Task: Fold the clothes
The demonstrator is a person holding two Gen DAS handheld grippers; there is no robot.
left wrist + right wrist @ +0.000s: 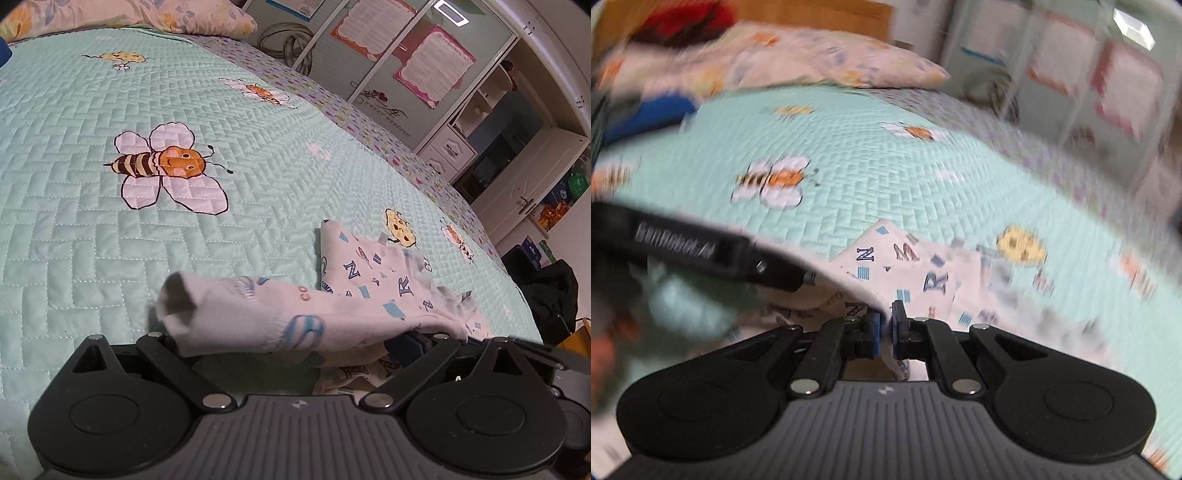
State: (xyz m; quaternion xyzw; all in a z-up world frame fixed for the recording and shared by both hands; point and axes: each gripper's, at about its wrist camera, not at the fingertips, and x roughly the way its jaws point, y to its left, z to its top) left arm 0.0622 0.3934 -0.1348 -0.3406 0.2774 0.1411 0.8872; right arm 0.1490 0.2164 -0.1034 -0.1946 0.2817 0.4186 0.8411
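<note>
A small white garment [369, 280] printed with blue letters lies partly bunched on the mint quilted bedspread [92, 240]. One sleeve [229, 310] sticks out to the left, lifted across my left gripper [299, 339]. That gripper is open wide, and its fingers do not press the cloth. In the blurred right wrist view my right gripper [884, 325] is shut on a fold of the garment [908, 266], with cloth pinched between its blue pads [874, 332]. A black finger of the left gripper [713, 254] reaches in from the left there.
Floral pillows [184, 14] lie at the head of the bed, with a blue and red item [661, 107] beside them. A wardrobe with pasted sheets [424, 59] stands past the far edge. A black bag [550, 295] sits on the floor at right.
</note>
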